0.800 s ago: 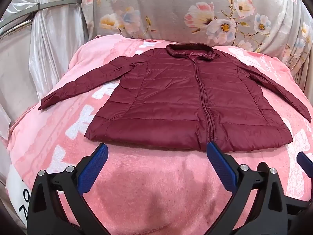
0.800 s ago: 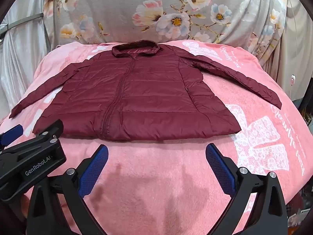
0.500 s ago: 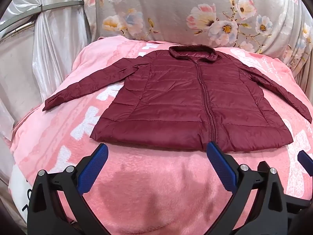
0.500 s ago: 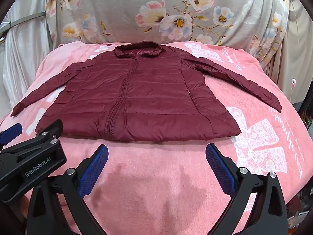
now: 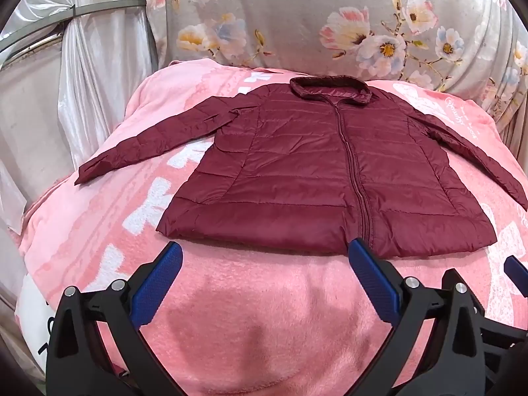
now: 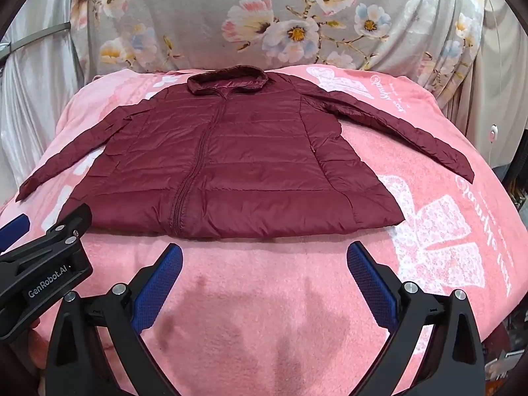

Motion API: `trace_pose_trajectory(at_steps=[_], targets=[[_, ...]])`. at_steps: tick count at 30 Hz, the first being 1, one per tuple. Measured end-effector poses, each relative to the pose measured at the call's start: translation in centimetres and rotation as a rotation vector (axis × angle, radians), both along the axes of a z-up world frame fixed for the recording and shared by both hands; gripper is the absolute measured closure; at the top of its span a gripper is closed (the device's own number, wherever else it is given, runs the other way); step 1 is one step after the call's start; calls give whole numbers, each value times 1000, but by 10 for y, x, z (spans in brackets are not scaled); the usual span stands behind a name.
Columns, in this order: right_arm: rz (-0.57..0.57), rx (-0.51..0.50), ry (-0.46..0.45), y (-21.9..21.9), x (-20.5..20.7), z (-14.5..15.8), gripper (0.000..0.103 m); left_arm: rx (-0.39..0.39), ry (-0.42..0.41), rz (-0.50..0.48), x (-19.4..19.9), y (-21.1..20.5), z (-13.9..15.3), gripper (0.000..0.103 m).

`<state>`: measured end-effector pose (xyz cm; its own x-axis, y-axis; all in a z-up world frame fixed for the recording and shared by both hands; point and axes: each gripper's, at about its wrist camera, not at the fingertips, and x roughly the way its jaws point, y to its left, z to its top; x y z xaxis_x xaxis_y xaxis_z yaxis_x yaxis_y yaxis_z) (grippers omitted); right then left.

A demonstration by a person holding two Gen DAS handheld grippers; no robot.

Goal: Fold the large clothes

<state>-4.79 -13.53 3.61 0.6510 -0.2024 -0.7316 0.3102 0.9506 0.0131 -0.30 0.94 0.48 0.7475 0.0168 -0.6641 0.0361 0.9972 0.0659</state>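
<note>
Left wrist view showed a pink blanket (image 5: 250,313) covering the whole work surface, with white printed patterns along its left and right sides, and a grey flowered cloth (image 5: 330,26) hanging behind it. At the far left hung a pale satin curtain (image 5: 99,76).

On the blanket lay the maroon quilted jacket (image 5: 303,178), front up, zipped closed, collar toward the flowered cloth and hem toward the camera. Both sleeves were spread outward and angled down toward the near side; the jacket body lay flat and unfolded.

The left gripper (image 5: 264,257) hovered just short of the hem, its blue-padded fingers (image 5: 158,283) spread wide and holding nothing. One blue pad of the other tool peeked in at the right edge.

The right wrist camera saw the same jacket (image 6: 237,161) from a little further right, with the right sleeve stretched across the white print on the blanket (image 6: 264,297). The right gripper (image 6: 264,257) was also spread wide and empty, close to the hem but apart from it. The left gripper (image 6: 43,257) body, marked GenRobot.AI, sat at the lower left of that view.
</note>
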Motion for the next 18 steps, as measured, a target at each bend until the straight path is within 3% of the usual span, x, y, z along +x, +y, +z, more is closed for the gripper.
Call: trace_pose_trajectory(at_steps=[18], targets=[[-2,0,2,-3,1,-2,5,2,4,3,0,1,-4,5]])
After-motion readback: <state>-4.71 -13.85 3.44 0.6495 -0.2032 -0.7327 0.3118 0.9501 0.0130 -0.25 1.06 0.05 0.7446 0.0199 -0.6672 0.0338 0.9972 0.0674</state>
